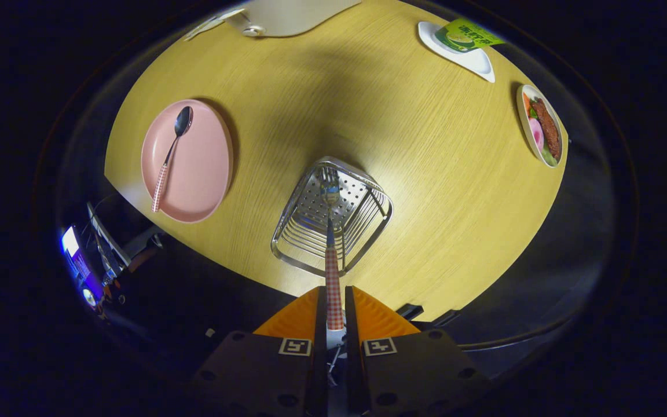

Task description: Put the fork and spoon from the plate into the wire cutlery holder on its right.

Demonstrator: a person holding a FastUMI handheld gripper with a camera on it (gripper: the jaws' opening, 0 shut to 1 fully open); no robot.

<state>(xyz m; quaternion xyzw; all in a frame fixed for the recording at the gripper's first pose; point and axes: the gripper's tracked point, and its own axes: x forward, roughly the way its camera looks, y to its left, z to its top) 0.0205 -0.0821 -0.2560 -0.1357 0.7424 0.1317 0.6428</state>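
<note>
Task about half complete: gripper [333,304] pinches the fork [333,255] handle, tines inside the wire cutlery holder [368,217]; spoon [171,153] remains on plate [203,168]

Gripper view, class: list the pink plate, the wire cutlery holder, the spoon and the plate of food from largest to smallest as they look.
1. Wire cutlery holder and pink plate: look alike, unranked; the holder sits nearer.
2. Spoon.
3. Plate of food: farther off, so unsure.
The gripper is shut on the fork.

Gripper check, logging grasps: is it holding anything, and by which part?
The fork, by its checked handle, pinched between both fingers, head down in the holder.
</note>
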